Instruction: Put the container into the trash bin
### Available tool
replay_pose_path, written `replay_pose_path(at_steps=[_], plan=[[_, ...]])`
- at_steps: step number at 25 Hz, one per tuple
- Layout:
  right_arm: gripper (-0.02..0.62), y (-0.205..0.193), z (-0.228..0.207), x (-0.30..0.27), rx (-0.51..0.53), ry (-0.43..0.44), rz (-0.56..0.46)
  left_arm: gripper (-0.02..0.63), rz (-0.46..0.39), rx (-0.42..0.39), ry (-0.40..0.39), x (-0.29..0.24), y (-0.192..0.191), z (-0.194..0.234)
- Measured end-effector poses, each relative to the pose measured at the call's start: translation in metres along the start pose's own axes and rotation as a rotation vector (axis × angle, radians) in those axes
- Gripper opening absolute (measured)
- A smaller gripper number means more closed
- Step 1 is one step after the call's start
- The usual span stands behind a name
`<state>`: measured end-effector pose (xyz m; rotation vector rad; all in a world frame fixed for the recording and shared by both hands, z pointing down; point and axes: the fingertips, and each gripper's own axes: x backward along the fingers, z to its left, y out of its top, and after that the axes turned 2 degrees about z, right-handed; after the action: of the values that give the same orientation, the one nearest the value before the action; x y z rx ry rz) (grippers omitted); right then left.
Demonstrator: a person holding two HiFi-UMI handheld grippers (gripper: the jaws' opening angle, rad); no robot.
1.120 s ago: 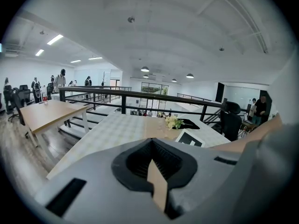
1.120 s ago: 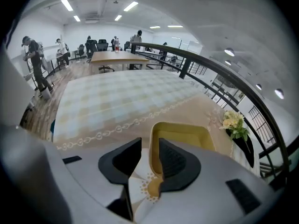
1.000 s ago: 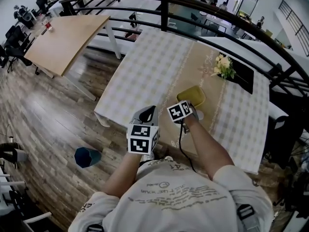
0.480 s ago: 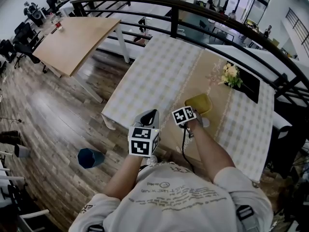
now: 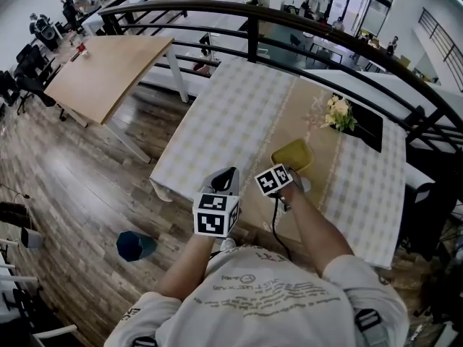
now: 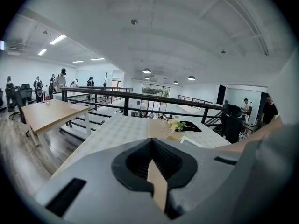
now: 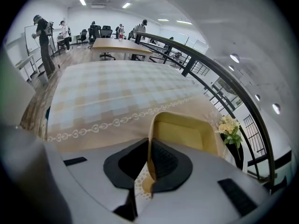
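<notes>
A yellow shallow container [image 5: 294, 153] sits on the tan runner of the checked table [image 5: 231, 114], tipped up at its near edge. My right gripper [image 5: 290, 170] is shut on the container's near wall; in the right gripper view the thin yellow container [image 7: 187, 133] rim stands pinched between the black pads [image 7: 164, 158] of the right gripper [image 7: 149, 146]. My left gripper [image 5: 230, 173] hovers over the table's near edge to the left, shut and holding nothing, as the left gripper [image 6: 150, 143] view confirms. A dark blue trash bin [image 5: 134, 246] stands on the wooden floor at lower left.
A bunch of flowers [image 5: 338, 113] lies on a black mat at the table's far right. A black railing [image 5: 289, 20] runs behind the table. A bare wooden table [image 5: 108, 71] stands at upper left. A small white object [image 5: 308, 185] lies beside the container.
The container lay flat on the table before; its near edge now stands tipped up in the right gripper. The left gripper has stayed where it was.
</notes>
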<state>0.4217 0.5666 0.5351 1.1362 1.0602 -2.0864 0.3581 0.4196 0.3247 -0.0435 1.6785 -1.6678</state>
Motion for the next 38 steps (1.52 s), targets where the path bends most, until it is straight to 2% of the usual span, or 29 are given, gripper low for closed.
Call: replay_pose_path(at_steps=[4, 9, 17, 22, 27, 30, 38], plan=[[0.021, 0.003, -0.002, 0.021, -0.022, 0.024, -0.030, 0.003, -0.004, -0.006, -0.007, 0.001, 0.001, -0.002], [0.021, -0.003, -0.004, 0.058, 0.020, 0.027, -0.052, 0.003, -0.007, -0.009, -0.028, 0.000, -0.002, -0.008], [0.021, 0.009, 0.000, 0.121, 0.053, 0.067, -0.080, 0.003, -0.017, -0.024, -0.075, -0.004, 0.002, -0.020], [0.021, 0.013, 0.003, 0.154, 0.034, 0.097, -0.123, 0.003, -0.014, -0.035, -0.098, -0.008, 0.003, -0.027], [0.021, 0.009, -0.001, 0.155, 0.050, 0.066, -0.108, 0.003, -0.011, -0.045, -0.116, -0.010, 0.005, -0.033], [0.021, 0.005, 0.002, 0.155, 0.043, 0.081, -0.106, 0.003, -0.011, -0.050, -0.120, -0.009, 0.006, -0.036], [0.021, 0.003, 0.004, 0.158, 0.091, 0.079, -0.122, 0.003, -0.008, -0.045, -0.086, -0.006, 0.002, -0.038]])
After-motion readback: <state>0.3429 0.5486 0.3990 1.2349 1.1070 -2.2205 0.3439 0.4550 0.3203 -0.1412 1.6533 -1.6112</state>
